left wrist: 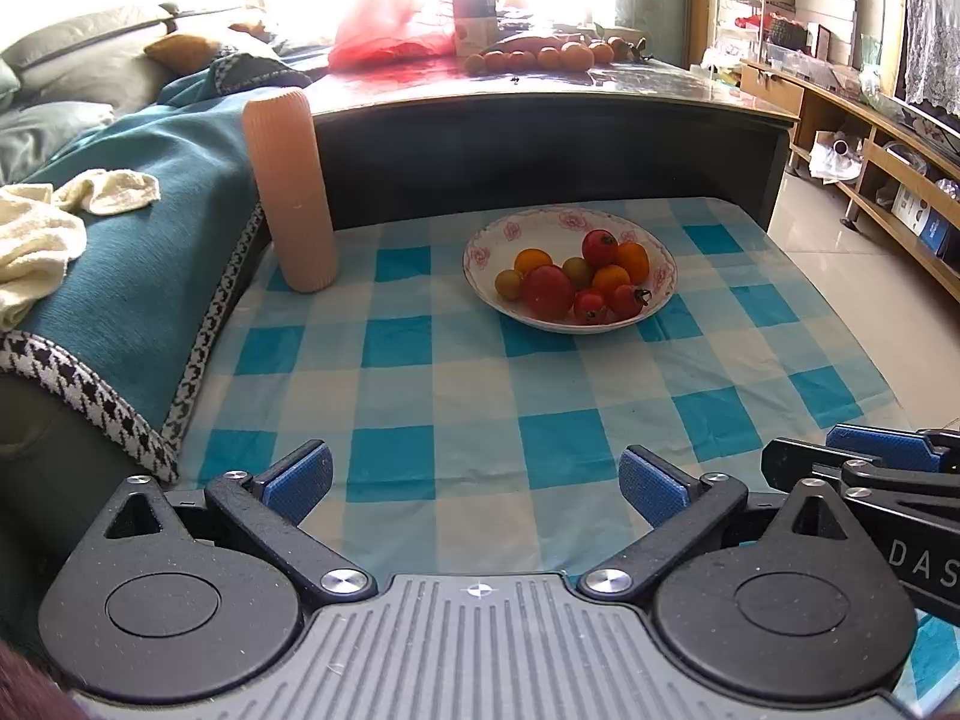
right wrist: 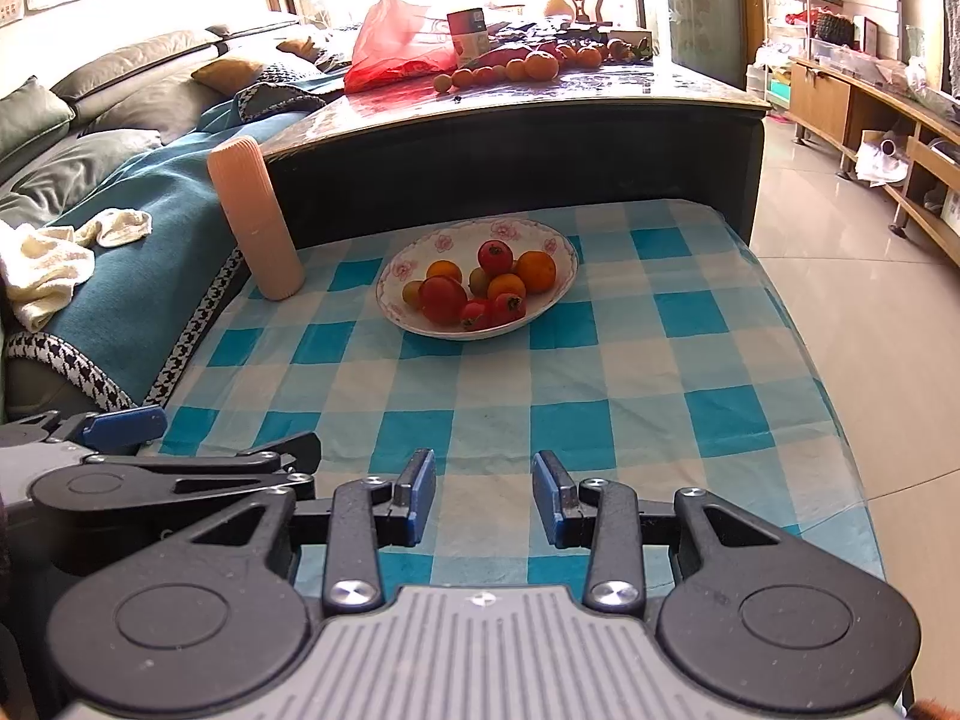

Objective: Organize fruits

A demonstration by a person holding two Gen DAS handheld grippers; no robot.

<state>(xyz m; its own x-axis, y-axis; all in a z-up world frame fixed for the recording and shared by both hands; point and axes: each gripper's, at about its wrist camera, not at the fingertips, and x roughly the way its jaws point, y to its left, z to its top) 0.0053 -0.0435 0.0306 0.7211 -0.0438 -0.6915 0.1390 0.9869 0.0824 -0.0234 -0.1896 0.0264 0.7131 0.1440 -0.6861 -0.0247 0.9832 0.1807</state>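
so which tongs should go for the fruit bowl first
Either, marginally the right tongs: the bowl sits almost straight ahead of them, while it lies right of the left tongs. Both are open and empty.

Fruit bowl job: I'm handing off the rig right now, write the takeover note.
Left gripper: open, empty, low over the blue-and-white checked tablecloth.
Right gripper: open, empty, beside it.
Red, orange and yellow small fruits all sit in the white floral-rimmed bowl, apart from both grippers. Ribbed peach cylinder stands left of the bowl.
Done: nothing visibly sorted.
Left: pick and organize the fruits.
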